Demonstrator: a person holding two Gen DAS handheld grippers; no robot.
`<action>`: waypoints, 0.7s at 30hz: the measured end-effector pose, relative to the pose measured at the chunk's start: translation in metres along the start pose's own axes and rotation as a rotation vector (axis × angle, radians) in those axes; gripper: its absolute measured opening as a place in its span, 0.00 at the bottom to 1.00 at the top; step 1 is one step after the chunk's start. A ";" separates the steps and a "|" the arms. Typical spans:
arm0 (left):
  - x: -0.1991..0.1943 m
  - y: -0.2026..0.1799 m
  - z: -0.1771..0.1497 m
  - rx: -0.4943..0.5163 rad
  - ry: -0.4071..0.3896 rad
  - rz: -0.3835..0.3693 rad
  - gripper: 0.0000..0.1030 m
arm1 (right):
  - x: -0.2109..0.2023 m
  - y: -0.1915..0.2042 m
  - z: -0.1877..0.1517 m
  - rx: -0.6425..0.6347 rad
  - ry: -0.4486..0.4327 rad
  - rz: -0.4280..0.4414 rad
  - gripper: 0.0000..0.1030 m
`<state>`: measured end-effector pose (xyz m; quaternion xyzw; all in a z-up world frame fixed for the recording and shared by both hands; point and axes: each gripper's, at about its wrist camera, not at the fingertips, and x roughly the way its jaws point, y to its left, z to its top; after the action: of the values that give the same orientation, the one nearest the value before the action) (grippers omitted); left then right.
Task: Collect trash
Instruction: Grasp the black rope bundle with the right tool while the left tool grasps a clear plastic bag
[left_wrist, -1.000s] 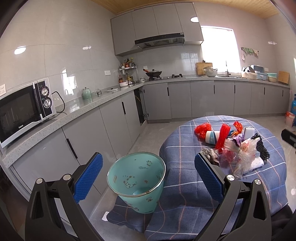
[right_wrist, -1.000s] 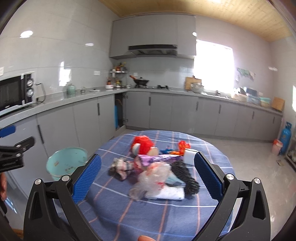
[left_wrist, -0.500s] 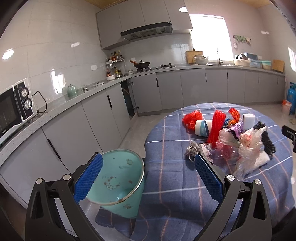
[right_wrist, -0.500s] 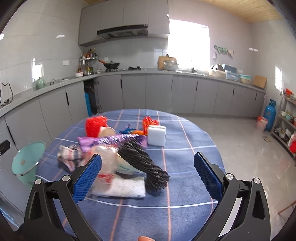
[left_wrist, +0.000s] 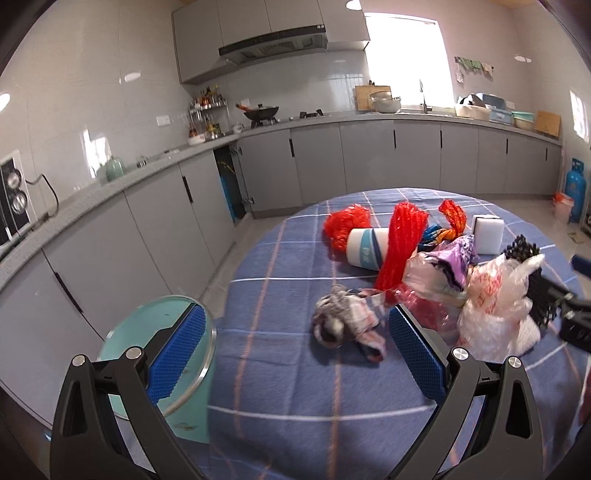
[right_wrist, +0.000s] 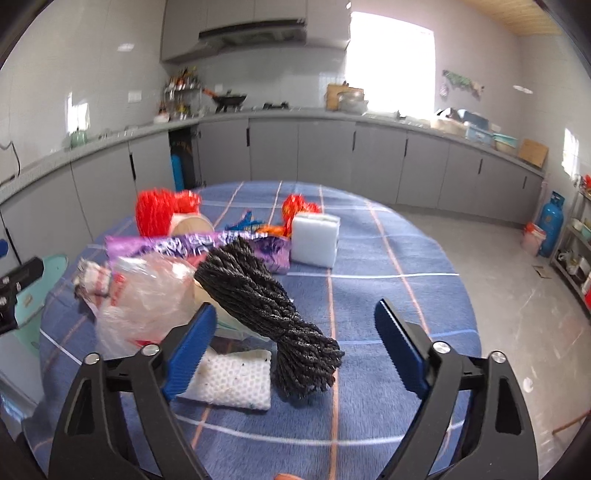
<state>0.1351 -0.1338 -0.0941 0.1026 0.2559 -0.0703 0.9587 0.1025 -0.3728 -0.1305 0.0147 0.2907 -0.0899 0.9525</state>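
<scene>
A heap of trash lies on the round table with a blue checked cloth (left_wrist: 280, 391): red mesh (left_wrist: 400, 240), a paper cup (left_wrist: 365, 251), a clear plastic bag (left_wrist: 491, 306), a purple wrapper (right_wrist: 192, 243), a white foam block (right_wrist: 316, 240) and a white mesh pad (right_wrist: 232, 380). My right gripper (right_wrist: 295, 349) is closing its jaws around a black rope bundle (right_wrist: 258, 295), and the pads stand clear of it. My left gripper (left_wrist: 297, 354) is open just short of a crumpled grey-pink wad (left_wrist: 343, 325). A teal bin (left_wrist: 159, 347) stands at the table's left edge, partly behind my left finger.
Grey kitchen cabinets and a worktop run along the left and far walls. A microwave (left_wrist: 11, 199) sits at the far left. A blue gas cylinder (right_wrist: 550, 225) stands by the right wall. Open floor (right_wrist: 498, 295) lies right of the table.
Both grippers have come lower and closer to the heap. The left view swung from the teal bin towards the crumpled wad. The right jaws have narrowed around the black rope.
</scene>
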 end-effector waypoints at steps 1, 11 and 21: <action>0.003 -0.003 0.001 -0.004 0.005 -0.007 0.95 | 0.004 0.000 0.001 -0.003 0.016 0.010 0.77; 0.008 -0.023 -0.009 0.013 0.032 -0.045 0.95 | 0.023 -0.015 -0.011 -0.015 0.127 0.107 0.48; 0.007 -0.040 -0.016 0.049 0.041 -0.069 0.95 | 0.004 -0.038 -0.010 0.026 0.081 0.128 0.17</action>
<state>0.1262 -0.1694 -0.1181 0.1185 0.2772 -0.1075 0.9474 0.0935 -0.4101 -0.1398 0.0495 0.3264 -0.0319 0.9434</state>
